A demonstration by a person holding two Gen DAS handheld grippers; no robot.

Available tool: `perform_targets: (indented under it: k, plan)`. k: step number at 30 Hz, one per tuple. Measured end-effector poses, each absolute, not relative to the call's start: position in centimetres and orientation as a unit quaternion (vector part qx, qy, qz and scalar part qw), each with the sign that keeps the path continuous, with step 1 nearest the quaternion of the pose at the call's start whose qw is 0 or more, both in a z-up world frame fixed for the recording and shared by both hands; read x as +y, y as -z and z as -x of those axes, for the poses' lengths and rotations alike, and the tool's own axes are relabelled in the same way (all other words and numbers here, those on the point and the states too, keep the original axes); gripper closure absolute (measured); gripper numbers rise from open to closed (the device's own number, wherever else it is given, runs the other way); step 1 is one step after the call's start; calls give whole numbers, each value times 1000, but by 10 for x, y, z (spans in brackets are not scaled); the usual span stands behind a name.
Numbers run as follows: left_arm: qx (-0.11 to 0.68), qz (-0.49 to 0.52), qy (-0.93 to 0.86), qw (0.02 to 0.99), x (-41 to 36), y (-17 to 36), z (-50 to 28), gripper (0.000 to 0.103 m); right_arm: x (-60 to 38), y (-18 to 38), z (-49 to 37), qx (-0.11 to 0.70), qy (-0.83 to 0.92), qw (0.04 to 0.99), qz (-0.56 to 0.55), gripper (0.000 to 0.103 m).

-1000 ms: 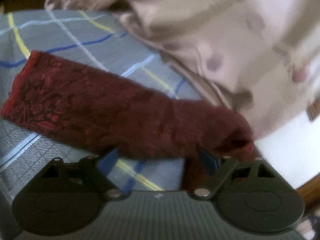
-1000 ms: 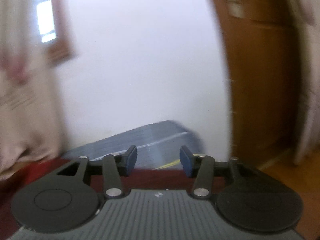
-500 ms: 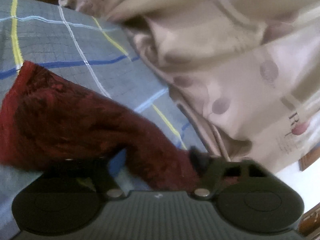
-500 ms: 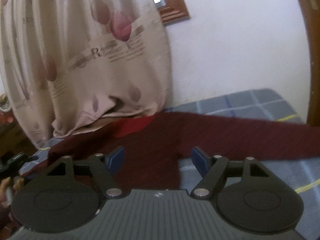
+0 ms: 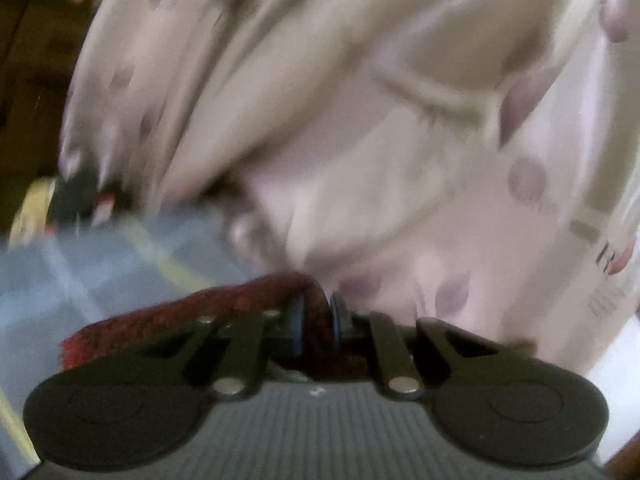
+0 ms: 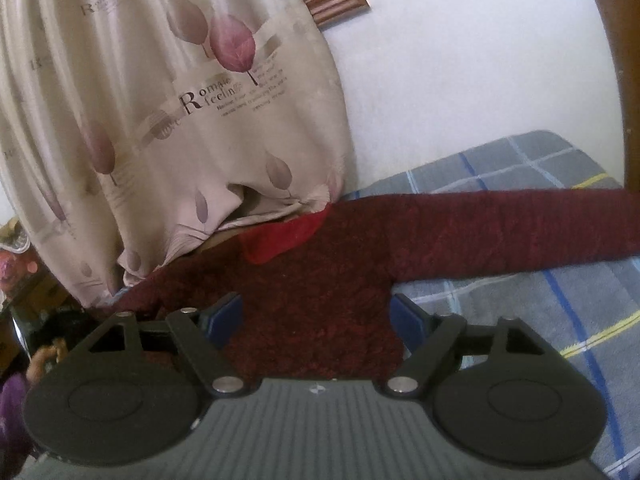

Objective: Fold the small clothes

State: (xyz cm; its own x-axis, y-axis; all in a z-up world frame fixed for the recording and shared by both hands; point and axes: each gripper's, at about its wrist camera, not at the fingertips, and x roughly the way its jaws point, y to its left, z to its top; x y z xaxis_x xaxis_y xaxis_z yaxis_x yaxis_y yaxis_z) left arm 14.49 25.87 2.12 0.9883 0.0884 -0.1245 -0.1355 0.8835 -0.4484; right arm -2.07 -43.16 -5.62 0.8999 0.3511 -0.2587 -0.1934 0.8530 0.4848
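A dark red knitted sweater (image 6: 320,300) lies spread on the grey checked bed sheet (image 6: 560,304), one sleeve stretched out to the right and a bright red inner collar near the curtain. My right gripper (image 6: 318,316) is open and hovers over the sweater's body, its blue pads either side of the cloth. In the blurred left wrist view my left gripper (image 5: 314,320) is shut on a fold of the sweater (image 5: 224,304), which trails off to the left over the sheet (image 5: 100,272).
A beige curtain (image 6: 160,120) with leaf print hangs down to the bed's far edge and fills most of the left wrist view (image 5: 360,120). A white wall (image 6: 460,72) stands behind the bed. A wooden door frame (image 6: 620,60) is at the right. Clutter sits at the far left.
My left gripper has closed on the sweater's sleeve and swung up towards the curtain. My right gripper has turned from the wall to face the sweater and opened wider.
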Motion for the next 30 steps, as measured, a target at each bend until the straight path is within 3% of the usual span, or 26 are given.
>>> perform_targets:
  k: [4, 13, 20, 25, 30]
  plan:
    - [32, 166, -64, 984, 262, -44, -168, 90, -424, 62, 16, 181, -146, 945, -231, 22]
    - [175, 195, -194, 946, 304, 37, -239, 90, -414, 79, 6, 213, -149, 933, -248, 22]
    - [102, 281, -182, 937, 323, 20, -189, 87, -430, 80, 5, 214, -140, 929, -269, 16]
    - [126, 271, -88, 950, 272, -5, -168, 82, -410, 51, -29, 211, -192, 935, -212, 16]
    - [166, 275, 59, 945, 183, -1, -161, 81, -350, -20, -121, 215, -311, 917, -130, 16]
